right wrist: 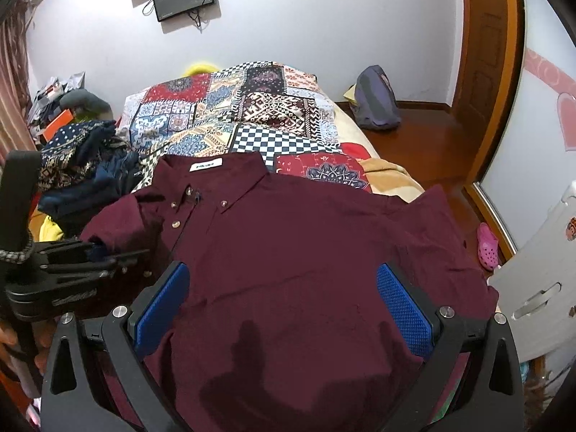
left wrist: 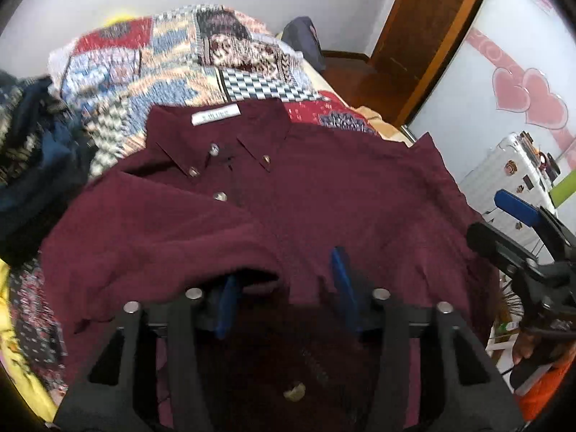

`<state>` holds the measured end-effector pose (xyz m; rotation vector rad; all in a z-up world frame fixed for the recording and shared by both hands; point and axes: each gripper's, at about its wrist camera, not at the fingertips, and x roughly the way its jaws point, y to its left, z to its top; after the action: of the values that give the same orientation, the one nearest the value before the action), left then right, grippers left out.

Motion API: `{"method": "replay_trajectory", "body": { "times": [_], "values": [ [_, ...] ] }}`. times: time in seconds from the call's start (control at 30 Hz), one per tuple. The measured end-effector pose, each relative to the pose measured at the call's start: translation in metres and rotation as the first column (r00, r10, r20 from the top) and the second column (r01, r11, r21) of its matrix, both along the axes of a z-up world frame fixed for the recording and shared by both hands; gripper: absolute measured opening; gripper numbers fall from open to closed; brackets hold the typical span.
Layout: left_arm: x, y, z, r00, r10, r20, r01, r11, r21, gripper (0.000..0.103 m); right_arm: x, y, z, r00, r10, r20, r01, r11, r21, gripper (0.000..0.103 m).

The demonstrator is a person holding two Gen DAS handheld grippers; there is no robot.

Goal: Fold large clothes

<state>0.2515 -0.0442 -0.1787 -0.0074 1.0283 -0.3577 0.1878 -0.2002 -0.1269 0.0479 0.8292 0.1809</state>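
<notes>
A maroon button-down shirt (left wrist: 324,194) lies face up on the bed, collar and white label at the far end. Its left short sleeve (left wrist: 151,230) is folded in over the chest. My left gripper (left wrist: 284,270) is open low over the shirt's middle; the sleeve's hem drapes over the tip of its left blue finger (left wrist: 225,309), and the pads do not pinch it. My right gripper (right wrist: 284,270) is wide open above the shirt's (right wrist: 306,252) lower body, with nothing held. The right sleeve (right wrist: 442,223) lies spread out to the right.
A patchwork quilt (right wrist: 252,115) covers the bed beyond the collar. A heap of dark blue clothes (right wrist: 82,158) sits at the left. A grey backpack (right wrist: 376,100), a pink clog (right wrist: 487,246) and a wooden door (right wrist: 486,54) are on the right. A white suitcase (left wrist: 504,172) stands close by.
</notes>
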Motion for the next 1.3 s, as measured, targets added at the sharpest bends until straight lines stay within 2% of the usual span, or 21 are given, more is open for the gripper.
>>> {"method": "replay_trajectory", "body": {
  "times": [0.1, 0.2, 0.27, 0.43, 0.47, 0.53, 0.7, 0.8, 0.9, 1.0, 1.13, 1.27, 1.3],
  "values": [
    [-0.004, 0.012, 0.023, 0.999, 0.010, 0.040, -0.010, 1.000, 0.001, 0.051, -0.001, 0.004, 0.007, 1.000, 0.014, 0.017, -0.014, 1.000, -0.013, 0.103],
    [-0.011, 0.036, 0.052, 0.991, 0.060, 0.122, -0.058, 0.998, -0.016, 0.064, -0.003, 0.012, 0.018, 0.998, 0.035, 0.050, -0.034, 0.999, -0.018, 0.103],
    [-0.018, 0.056, 0.072, 0.976, 0.100, 0.194, -0.101, 0.995, -0.007, 0.067, -0.003, 0.021, 0.026, 0.996, 0.055, 0.075, -0.054, 0.998, -0.021, 0.103],
    [-0.035, 0.113, 0.105, 0.939, 0.186, 0.289, -0.197, 0.980, 0.009, 0.076, -0.001, 0.059, 0.047, 0.980, 0.147, 0.132, -0.142, 0.989, -0.043, 0.103],
    [-0.035, 0.122, 0.108, 0.934, 0.200, 0.297, -0.214, 0.977, 0.014, 0.082, 0.000, 0.066, 0.049, 0.976, 0.166, 0.138, -0.161, 0.986, -0.046, 0.103],
    [-0.043, 0.150, 0.112, 0.916, 0.242, 0.322, -0.264, 0.964, 0.029, 0.087, 0.002, 0.090, 0.054, 0.963, 0.224, 0.148, -0.216, 0.974, -0.066, 0.103],
    [-0.056, 0.204, 0.098, 0.893, 0.327, 0.310, -0.364, 0.929, 0.068, 0.087, 0.007, 0.148, 0.055, 0.915, 0.381, 0.135, -0.367, 0.923, -0.120, 0.103],
    [-0.061, 0.234, 0.079, 0.894, 0.364, 0.261, -0.395, 0.916, 0.075, 0.087, 0.014, 0.188, 0.044, 0.877, 0.473, 0.089, -0.456, 0.875, -0.162, 0.103],
    [-0.065, 0.254, 0.060, 0.894, 0.387, 0.225, -0.416, 0.904, 0.099, 0.087, 0.019, 0.227, 0.028, 0.837, 0.547, 0.006, -0.536, 0.823, -0.190, 0.103],
    [-0.069, 0.269, 0.040, 0.895, 0.404, 0.189, -0.429, 0.895, 0.121, 0.087, 0.023, 0.262, 0.006, 0.778, 0.621, -0.097, -0.625, 0.748, -0.222, 0.102],
    [-0.076, 0.286, 0.016, 0.893, 0.427, 0.139, -0.444, 0.887, 0.129, 0.087, 0.032, 0.302, -0.039, 0.706, 0.648, -0.286, -0.708, 0.640, -0.297, 0.101],
    [-0.081, 0.293, -0.005, 0.896, 0.431, 0.107, -0.443, 0.887, 0.134, 0.087, 0.034, 0.322, -0.072, 0.652, 0.639, -0.409, -0.758, 0.542, -0.363, 0.091],
    [-0.081, 0.293, -0.009, 0.897, 0.432, 0.098, -0.442, 0.887, 0.134, 0.087, 0.034, 0.324, -0.079, 0.640, 0.636, -0.431, -0.768, 0.522, -0.371, 0.084]
  ]
}}
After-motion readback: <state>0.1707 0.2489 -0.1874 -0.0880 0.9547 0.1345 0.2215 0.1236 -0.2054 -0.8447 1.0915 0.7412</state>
